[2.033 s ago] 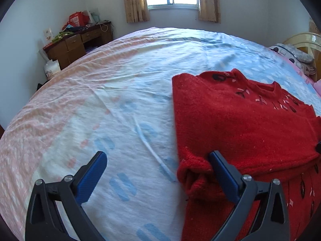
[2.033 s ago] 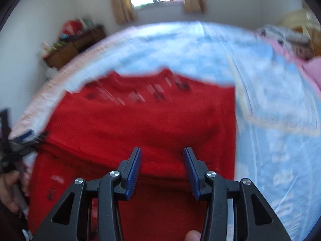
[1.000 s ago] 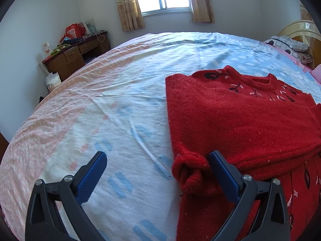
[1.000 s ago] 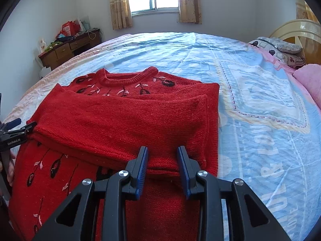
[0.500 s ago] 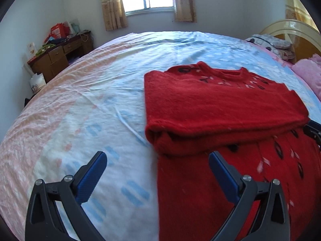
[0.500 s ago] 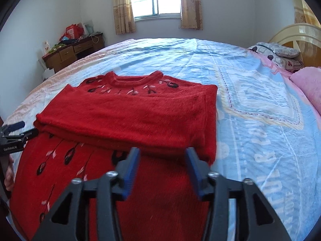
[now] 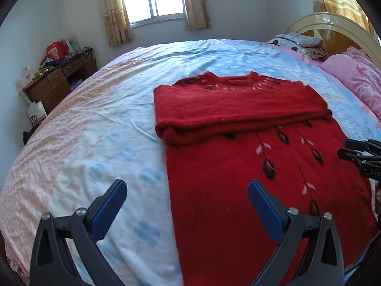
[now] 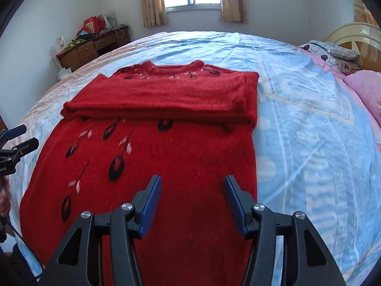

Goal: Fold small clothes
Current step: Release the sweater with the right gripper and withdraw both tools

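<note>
A red knitted sweater with dark leaf motifs lies flat on the bed, collar at the far end. Both sleeves are folded across its chest in a thick band. My left gripper hovers wide open above the sweater's left edge, one finger over the sheet, the other over the knit, gripping nothing. My right gripper is open above the lower right part of the sweater, with nothing between its fingers. Each gripper shows at the edge of the other's view: the right gripper and the left gripper.
The bed sheet in blue, white and pink spreads wide to the left and right of the sweater. Pink pillows and a headboard lie at the far right. A cluttered wooden desk stands by the left wall.
Both grippers drew back from the folded sleeves toward the sweater's near end. The right jaws widened and left the sleeve fold. The left finger came away from the cuff.
</note>
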`<state>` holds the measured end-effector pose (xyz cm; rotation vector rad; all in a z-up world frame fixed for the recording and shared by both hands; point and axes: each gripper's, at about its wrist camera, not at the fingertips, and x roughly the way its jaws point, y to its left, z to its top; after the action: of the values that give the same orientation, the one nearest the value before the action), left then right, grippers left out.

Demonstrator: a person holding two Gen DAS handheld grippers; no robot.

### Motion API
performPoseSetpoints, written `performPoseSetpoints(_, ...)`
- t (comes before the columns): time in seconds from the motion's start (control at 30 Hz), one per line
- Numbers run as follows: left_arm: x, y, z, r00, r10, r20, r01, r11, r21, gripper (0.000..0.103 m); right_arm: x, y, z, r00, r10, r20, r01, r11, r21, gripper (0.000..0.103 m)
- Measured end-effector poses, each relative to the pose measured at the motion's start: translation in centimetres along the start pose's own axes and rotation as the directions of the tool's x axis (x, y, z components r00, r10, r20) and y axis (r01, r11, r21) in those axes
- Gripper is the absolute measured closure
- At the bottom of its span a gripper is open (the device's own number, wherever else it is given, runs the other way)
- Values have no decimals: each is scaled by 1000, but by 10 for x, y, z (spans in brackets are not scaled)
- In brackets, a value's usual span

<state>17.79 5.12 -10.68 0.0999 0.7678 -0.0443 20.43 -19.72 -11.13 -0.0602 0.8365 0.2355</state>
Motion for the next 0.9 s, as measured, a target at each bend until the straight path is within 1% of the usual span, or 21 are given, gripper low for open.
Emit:
performPoseSetpoints(0.03,-2,-1,-3,1000,-15,-7,15,1000,1,0,-2,1,-2,1000,4,-2,-4,1000,-2,48)
performPoseSetpoints(0.17,-5,-5,-14,999,-23,-32,24,1000,14,0,-11,8,-16,1000,9,-21,-10,1000,-25,47)
performPoseSetpoints(0.3,-10,-8,-26,997,-51,-61,51,999,8,0,-21,13,-30,999,23,-49,-24,999,-32,47)
performPoseSetpoints(0.47,-16,-12,-37,996,-52,-75,55,998,33,0,-32,19,-46,997,24,-70,-28,998,-59,47)
performPoseSetpoints(0.57,-19,-14,-46,993,-60,-98,63,997,34,0,-36,20,-56,996,19,-85,-24,998,-64,47)
performPoseSetpoints(0.67,-27,-13,-57,989,-95,-113,98,995,19,0,-44,20,-67,995,14,-94,-20,998,-63,46)
performPoseSetpoints(0.73,-31,-14,-64,989,-94,-114,98,995,28,0,-49,20,-73,995,16,-98,-23,997,-68,42)
performPoseSetpoints(0.77,-31,-15,-69,988,-86,-128,92,995,40,0,-50,20,-75,995,14,-100,-21,997,-71,41)
performPoseSetpoints(0.9,-30,-16,-82,984,-77,-163,85,995,44,0,-56,19,-86,995,8,-104,-15,997,-71,41)
